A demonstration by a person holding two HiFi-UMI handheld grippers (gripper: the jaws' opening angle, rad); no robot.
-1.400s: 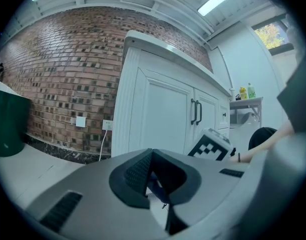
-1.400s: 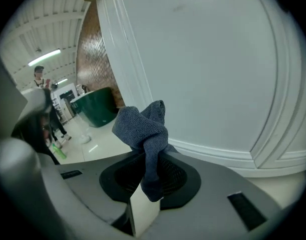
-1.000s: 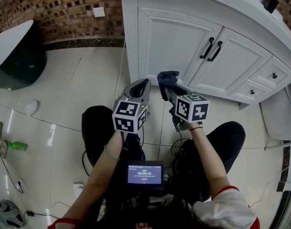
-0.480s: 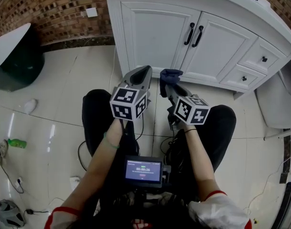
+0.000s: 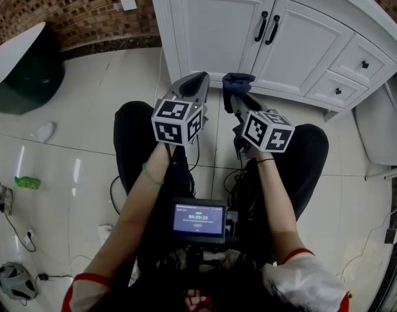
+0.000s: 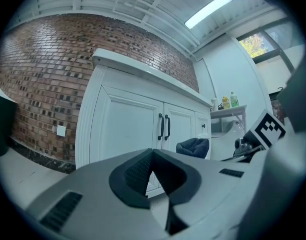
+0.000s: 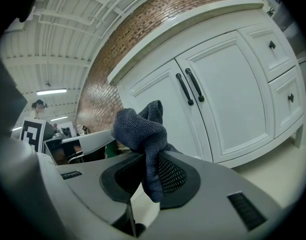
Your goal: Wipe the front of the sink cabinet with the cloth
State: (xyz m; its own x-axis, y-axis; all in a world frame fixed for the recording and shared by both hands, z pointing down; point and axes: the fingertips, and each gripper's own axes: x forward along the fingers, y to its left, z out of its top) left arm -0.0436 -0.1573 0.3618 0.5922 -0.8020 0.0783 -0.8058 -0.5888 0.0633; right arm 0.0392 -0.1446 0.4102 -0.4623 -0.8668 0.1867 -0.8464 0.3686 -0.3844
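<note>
Clamping cloth [image 7: 141,129], right tool [image 7: 148,178] — dark blue, bunched

Two grippers [image 5: 198,77] [image 5: 236,97], one cloth [image 5: 238,80], two cabinet doors [image 5: 208,28] [image 5: 302,44], two drawers [image 5: 358,57] [image 5: 331,88]

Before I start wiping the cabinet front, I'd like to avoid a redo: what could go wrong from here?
1. The right gripper pinches the cloth by only a narrow fold; dragging it across the cabinet could pull it free.
2. The black door handles stick out and may snag the bunched cloth.
3. The shut, empty left gripper sits close beside and might bump the cabinet.
</note>
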